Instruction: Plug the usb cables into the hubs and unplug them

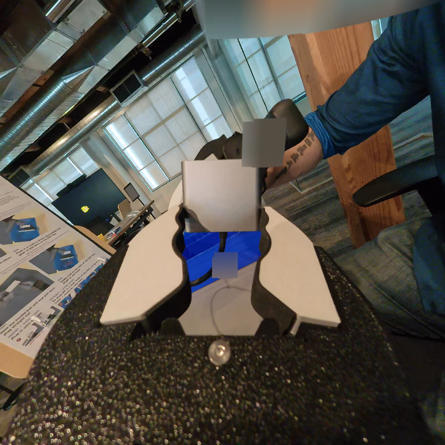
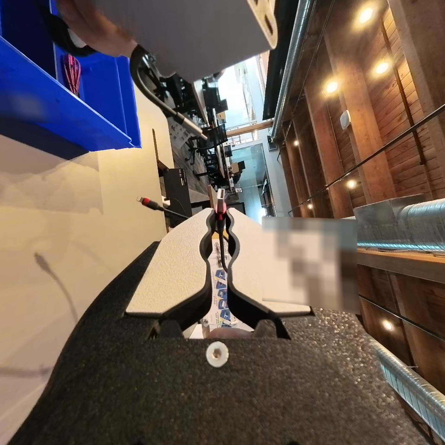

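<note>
In the left wrist view my left gripper [image 1: 220, 216] is shut on a silver USB hub [image 1: 220, 192], held upright between the fingertips, with the hub's own black cable [image 1: 222, 240] hanging below it. In the right wrist view my right gripper [image 2: 220, 212] is shut on a red USB plug [image 2: 220, 204] whose silver metal end points forward; its black cable [image 2: 222, 252] runs back between the fingers. The cable's other red-collared end [image 2: 147, 202] sticks out to the left. The hub [image 2: 192, 31] shows at the top, with slots on its end and its cable [image 2: 154, 96] dangling.
A blue bin [image 1: 204, 250] lies behind the hub on a pale table [image 2: 72, 216]; it also shows in the right wrist view [image 2: 60, 108]. An instruction sheet [image 1: 36, 265] stands at the left. A person's sleeve and forearm [image 1: 361, 108] hold the right gripper beyond the hub. Some 10 cm of space lies between my two pairs of fingers.
</note>
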Motion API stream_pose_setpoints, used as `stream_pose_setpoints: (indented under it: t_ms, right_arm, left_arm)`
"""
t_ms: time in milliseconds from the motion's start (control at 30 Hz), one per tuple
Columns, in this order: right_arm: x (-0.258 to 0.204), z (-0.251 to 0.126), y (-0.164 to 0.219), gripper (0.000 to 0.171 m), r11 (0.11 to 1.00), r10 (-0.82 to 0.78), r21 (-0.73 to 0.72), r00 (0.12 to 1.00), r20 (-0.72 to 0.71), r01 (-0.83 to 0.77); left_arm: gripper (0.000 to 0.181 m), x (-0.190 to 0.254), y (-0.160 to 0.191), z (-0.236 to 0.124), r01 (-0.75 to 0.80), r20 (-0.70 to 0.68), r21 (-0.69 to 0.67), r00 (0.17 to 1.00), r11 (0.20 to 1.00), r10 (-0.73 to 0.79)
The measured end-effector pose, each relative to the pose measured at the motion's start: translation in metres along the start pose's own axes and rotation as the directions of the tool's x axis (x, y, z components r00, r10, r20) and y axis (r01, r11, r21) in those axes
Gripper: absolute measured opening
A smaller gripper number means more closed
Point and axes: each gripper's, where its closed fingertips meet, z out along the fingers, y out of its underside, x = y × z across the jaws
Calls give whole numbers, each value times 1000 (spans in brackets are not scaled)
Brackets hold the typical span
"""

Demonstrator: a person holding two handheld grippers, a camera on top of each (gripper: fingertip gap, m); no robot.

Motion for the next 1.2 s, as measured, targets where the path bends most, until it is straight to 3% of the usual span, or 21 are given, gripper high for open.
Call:
stream_pose_setpoints:
  t_ms: [367,533,667,800,1200]
  right_arm:
    - [-5,1,5,6,1000,10,-29,999,45,-9]
    - [-43,17,35,7,987,-6,-152,974,226,42]
    - [-112,28,69,7,947,-90,-238,891,445,215]
    - [-165,27,83,7,916,-149,-219,792,592,336]
    - [-226,23,85,6,885,-248,-91,629,737,456]
  left_arm:
    - [60,-29,31,-3,29,150,-160,989,987,-4]
    - [60,-32,51,-2,31,155,-278,988,960,13]
    - [60,-22,55,1,23,93,-296,996,955,5]
    - [60,-17,56,0,22,68,-305,998,952,-2]
    - [59,-18,55,-10,24,91,-298,996,954,4]
